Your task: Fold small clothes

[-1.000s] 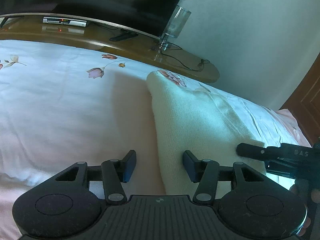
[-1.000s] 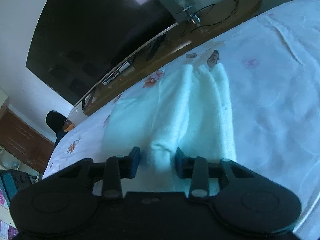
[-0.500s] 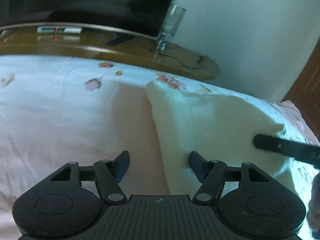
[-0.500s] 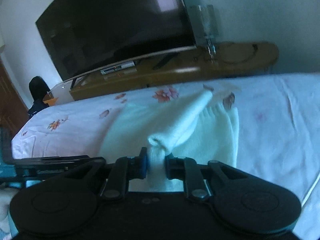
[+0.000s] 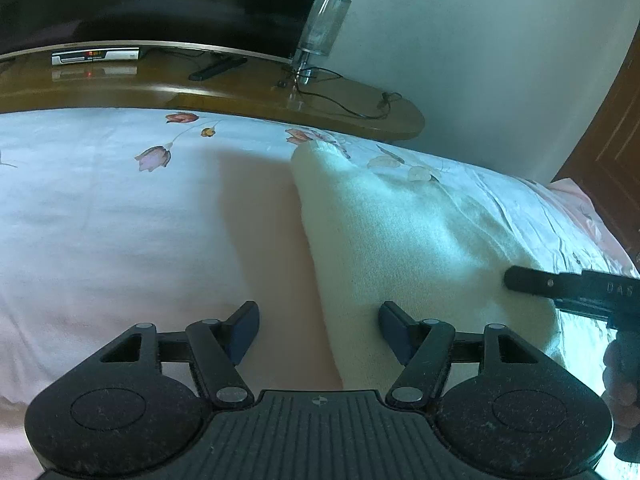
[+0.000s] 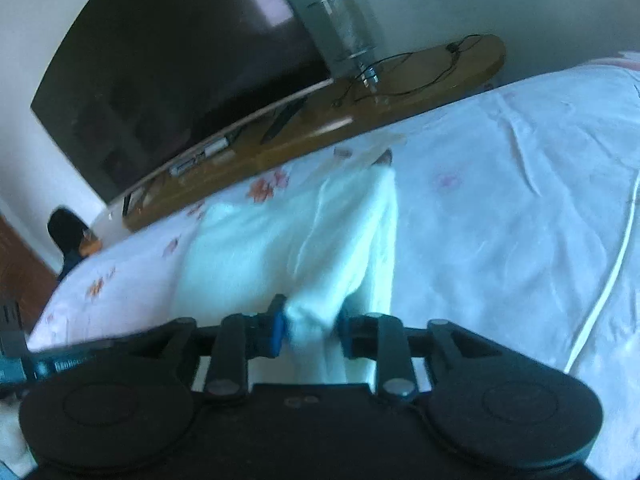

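Observation:
A small cream knit garment (image 5: pixel 400 236) lies on the flowered bedsheet (image 5: pixel 120 220). My left gripper (image 5: pixel 319 326) is open and low over the sheet, with the garment's left edge running between its fingers. My right gripper (image 6: pixel 312 330) is shut on a bunched part of the garment (image 6: pixel 308 240), which rises from the sheet toward it. One finger of the right gripper (image 5: pixel 560 286) shows at the right of the left wrist view, over the garment's right side.
A wooden TV stand (image 5: pixel 240 92) runs along the far edge of the bed, with a dark TV (image 6: pixel 172 80), a set-top box (image 5: pixel 96 56), a remote (image 5: pixel 218 69) and a glass lamp (image 5: pixel 320 28). A white cable (image 6: pixel 600 292) lies on the sheet at right.
My right gripper closed on a bunch of the garment and lifted it off the sheet. My left gripper opened wider and stayed near the garment's left edge.

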A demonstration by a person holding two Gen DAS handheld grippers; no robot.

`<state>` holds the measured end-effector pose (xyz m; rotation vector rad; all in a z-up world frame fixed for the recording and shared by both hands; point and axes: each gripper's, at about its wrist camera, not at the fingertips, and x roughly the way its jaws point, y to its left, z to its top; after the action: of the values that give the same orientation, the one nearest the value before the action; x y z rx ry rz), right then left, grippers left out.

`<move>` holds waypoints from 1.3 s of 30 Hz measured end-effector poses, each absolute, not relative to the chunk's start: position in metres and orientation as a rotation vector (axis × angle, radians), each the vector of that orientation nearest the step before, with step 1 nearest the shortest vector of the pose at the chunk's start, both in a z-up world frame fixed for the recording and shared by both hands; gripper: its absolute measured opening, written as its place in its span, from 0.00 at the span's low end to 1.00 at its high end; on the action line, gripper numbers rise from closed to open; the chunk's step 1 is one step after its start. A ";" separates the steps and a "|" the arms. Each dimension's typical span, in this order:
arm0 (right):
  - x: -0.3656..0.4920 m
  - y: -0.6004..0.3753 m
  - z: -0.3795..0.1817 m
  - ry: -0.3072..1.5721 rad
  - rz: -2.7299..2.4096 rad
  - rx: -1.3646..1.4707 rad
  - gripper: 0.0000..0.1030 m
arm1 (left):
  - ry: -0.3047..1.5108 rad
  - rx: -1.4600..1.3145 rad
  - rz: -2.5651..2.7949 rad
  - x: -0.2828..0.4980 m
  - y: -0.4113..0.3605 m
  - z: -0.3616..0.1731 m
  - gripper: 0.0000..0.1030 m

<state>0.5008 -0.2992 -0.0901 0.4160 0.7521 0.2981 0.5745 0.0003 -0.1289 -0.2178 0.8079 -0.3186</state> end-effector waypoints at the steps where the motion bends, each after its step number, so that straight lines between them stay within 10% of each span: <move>1: 0.504 -0.302 -0.091 0.758 0.303 0.445 0.27 | 0.808 -0.218 -0.317 0.574 0.000 -0.129 0.65; 14: 0.512 -0.299 -0.097 0.759 0.271 0.290 0.17 | 0.804 -0.169 -0.297 0.574 -0.003 -0.129 0.77; 20: 0.486 -0.300 -0.077 0.751 0.275 0.285 0.50 | 0.784 -0.194 -0.358 0.544 0.000 -0.114 0.77; 32: 0.418 -0.315 -0.103 0.873 0.300 0.250 0.42 | 0.789 -0.119 -0.413 0.485 0.010 -0.128 0.77; 39: 0.474 -0.340 -0.073 0.699 0.260 0.489 0.66 | 0.785 -0.369 -0.410 0.561 0.014 -0.119 0.77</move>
<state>0.4736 -0.3400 -0.0733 0.4891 0.6985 0.2601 0.5613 0.0144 -0.1190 -0.3686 0.7855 -0.4102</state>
